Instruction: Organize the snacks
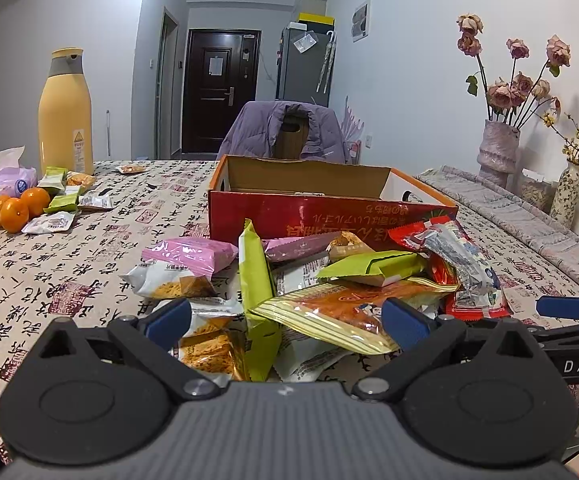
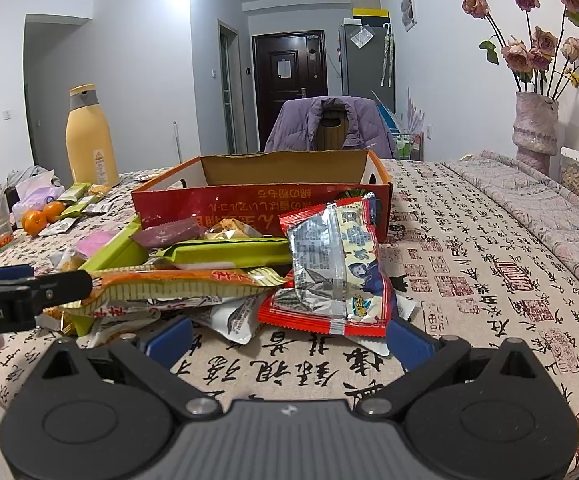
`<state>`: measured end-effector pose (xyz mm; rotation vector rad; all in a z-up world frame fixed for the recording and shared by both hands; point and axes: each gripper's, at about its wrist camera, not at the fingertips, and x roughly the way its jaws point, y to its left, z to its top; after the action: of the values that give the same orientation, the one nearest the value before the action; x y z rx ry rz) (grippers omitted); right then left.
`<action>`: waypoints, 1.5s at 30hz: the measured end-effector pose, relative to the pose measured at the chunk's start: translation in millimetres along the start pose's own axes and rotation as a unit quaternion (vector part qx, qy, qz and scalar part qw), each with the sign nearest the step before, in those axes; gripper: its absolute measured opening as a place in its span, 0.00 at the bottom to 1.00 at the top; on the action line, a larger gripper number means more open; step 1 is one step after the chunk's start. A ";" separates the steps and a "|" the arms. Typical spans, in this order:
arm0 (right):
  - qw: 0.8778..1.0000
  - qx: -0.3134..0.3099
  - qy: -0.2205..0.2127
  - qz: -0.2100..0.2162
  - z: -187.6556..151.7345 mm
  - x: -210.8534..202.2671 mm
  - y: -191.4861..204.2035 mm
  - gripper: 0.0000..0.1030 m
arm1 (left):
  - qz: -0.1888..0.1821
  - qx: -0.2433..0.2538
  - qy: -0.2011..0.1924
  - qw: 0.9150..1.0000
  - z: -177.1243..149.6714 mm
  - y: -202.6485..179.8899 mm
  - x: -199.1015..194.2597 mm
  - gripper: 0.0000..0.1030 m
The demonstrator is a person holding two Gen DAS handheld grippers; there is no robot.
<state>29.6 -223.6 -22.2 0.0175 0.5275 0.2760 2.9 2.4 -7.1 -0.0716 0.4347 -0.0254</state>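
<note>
My left tongs (image 1: 285,316) and right tongs (image 2: 289,336) gape, empty, low in frame before the snacks (image 1: 321,280) heaped mid-frame by the box (image 1: 329,212); overlapping, slippery packets risk dragging neighbours along

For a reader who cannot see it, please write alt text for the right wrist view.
Open tongs hover low over a patterned tablecloth, facing a red snack packet at the edge of a pile of snacks. Behind the pile stands an open red cardboard box; a yellow bottle and oranges sit far left.
</note>
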 end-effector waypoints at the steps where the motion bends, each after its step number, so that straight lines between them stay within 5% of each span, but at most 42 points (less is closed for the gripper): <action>1: 1.000 0.000 0.000 0.000 0.1 0.0 0.0 1.00 | -0.001 0.000 -0.001 1.000 0.1 -0.5 -0.3 1.00; 45: 1.000 -0.002 -0.004 -0.001 2.5 -4.2 2.1 1.00 | -0.006 -0.002 -0.010 1.000 1.4 2.1 -7.4 1.00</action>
<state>26.8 -222.6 -17.8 0.0137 0.5192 0.2756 -3.2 4.9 -2.8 -0.0774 0.4152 -0.0348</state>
